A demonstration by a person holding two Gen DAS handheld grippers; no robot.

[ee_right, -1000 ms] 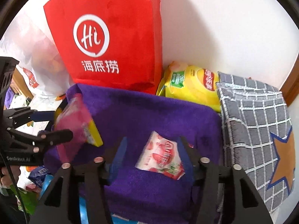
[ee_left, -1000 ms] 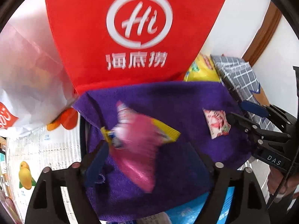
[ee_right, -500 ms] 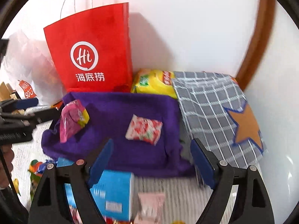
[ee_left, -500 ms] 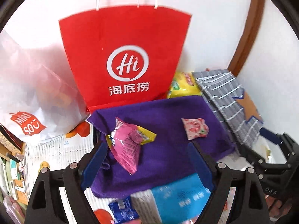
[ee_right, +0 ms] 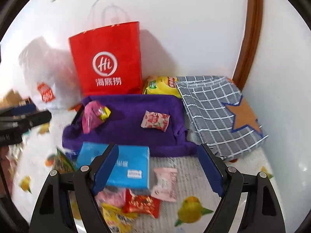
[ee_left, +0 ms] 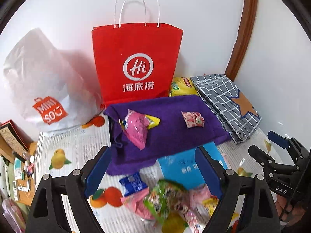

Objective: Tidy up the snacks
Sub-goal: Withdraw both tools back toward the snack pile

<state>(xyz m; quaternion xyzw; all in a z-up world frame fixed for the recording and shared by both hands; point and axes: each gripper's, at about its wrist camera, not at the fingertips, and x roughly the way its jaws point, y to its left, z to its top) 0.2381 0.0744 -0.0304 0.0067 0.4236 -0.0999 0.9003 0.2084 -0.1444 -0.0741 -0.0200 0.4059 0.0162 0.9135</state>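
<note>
A purple cloth point(ee_left: 171, 132) point(ee_right: 132, 124) lies before a red paper bag point(ee_left: 138, 64) point(ee_right: 107, 62). On the cloth rest a pink and yellow snack packet point(ee_left: 137, 129) point(ee_right: 92, 117) at its left and a strawberry candy packet point(ee_left: 192, 119) point(ee_right: 155, 121) at its right. My left gripper point(ee_left: 153, 169) stands open and empty over a heap of loose snacks point(ee_left: 169, 200). My right gripper point(ee_right: 158, 167) is open and empty too, above a blue box point(ee_right: 128, 169) and a pale pink packet point(ee_right: 165, 184). In the left wrist view the right gripper point(ee_left: 279, 155) shows at the right edge.
A grey checked cloth with an orange star point(ee_right: 219, 112) point(ee_left: 225, 104) lies right of the purple cloth, a yellow chip bag point(ee_right: 161, 85) point(ee_left: 181, 87) behind. A white plastic bag point(ee_left: 46, 85) stands at the left. The fruit-print tablecloth point(ee_right: 194, 211) runs to a white wall and wooden frame point(ee_left: 243, 31).
Both grippers have drawn back and up from the purple cloth. The right gripper's jaws widened and let go of the strawberry packet; the pink packet dropped onto the cloth. Loose snacks came into view.
</note>
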